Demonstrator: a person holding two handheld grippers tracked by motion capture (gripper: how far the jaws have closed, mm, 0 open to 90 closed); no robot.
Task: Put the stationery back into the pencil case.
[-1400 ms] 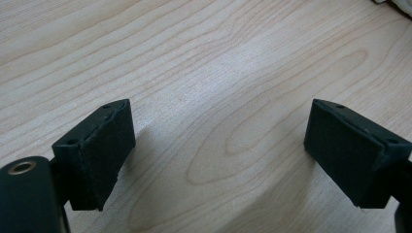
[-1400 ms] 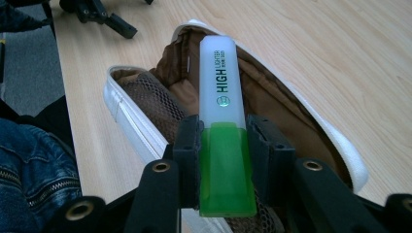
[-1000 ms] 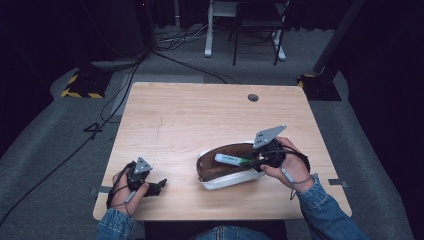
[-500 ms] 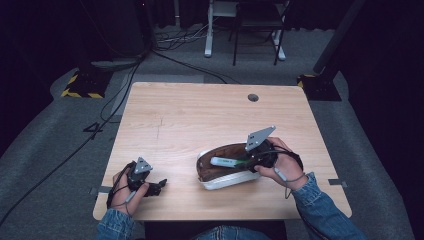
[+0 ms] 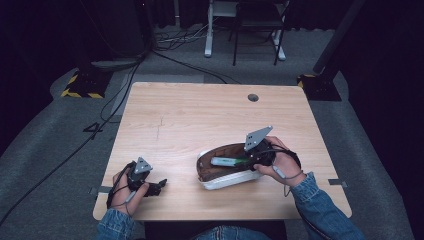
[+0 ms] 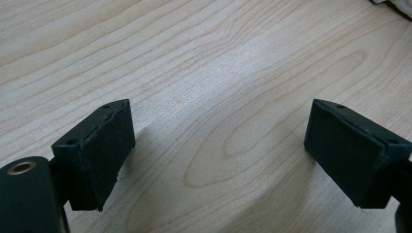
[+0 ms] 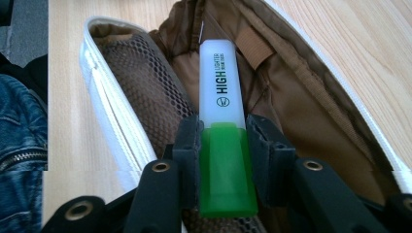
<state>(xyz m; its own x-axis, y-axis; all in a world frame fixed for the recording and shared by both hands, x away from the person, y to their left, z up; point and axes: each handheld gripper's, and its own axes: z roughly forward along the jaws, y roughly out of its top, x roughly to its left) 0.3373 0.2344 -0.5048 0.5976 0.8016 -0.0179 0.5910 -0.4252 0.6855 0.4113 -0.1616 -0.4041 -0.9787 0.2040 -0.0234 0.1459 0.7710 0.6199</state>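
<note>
- a green highlighter pen with a translucent white body [image 7: 222, 92], printed "high lighter", is clamped at its green cap end between the black jaws of the right gripper [image 7: 227, 145]; its white end points into the case.
- the pen lies over the open mouth of a white-edged pencil case with a brown fabric lining [image 5: 220, 172]; in the right gripper view a brown mesh pocket [image 7: 145, 97] sits along one inner wall and a white zip edge runs beside it.
- in the high view the right gripper [image 5: 250, 159] is at the case's right end, a grey three-cornered plate [image 5: 258, 137] on top of it, held by the right hand [image 5: 282, 165] in a blue denim sleeve [image 5: 320, 210].
- the case rests on a light wooden table with visible grain [image 5: 200, 115], toward its near edge, right of centre.
- well to the left of the case, near the table's near left corner, the left hand [image 5: 122, 192] holds the left gripper [image 5: 159, 186] low over the wood; in the left gripper view its two black pads stand wide apart with bare wood between them.
- beyond the case, near the table's far edge, is a small round grey cable hole [image 5: 253, 97].
- around the table lies grey carpet [image 5: 45, 145], with black cables [image 5: 120, 95] trailing to the case's far left and a yellow-and-black striped base [image 5: 80, 85] by them.
- farther back from the case stand white table legs [image 5: 208, 30] and a dark chair frame [image 5: 255, 25] against a dark room.
</note>
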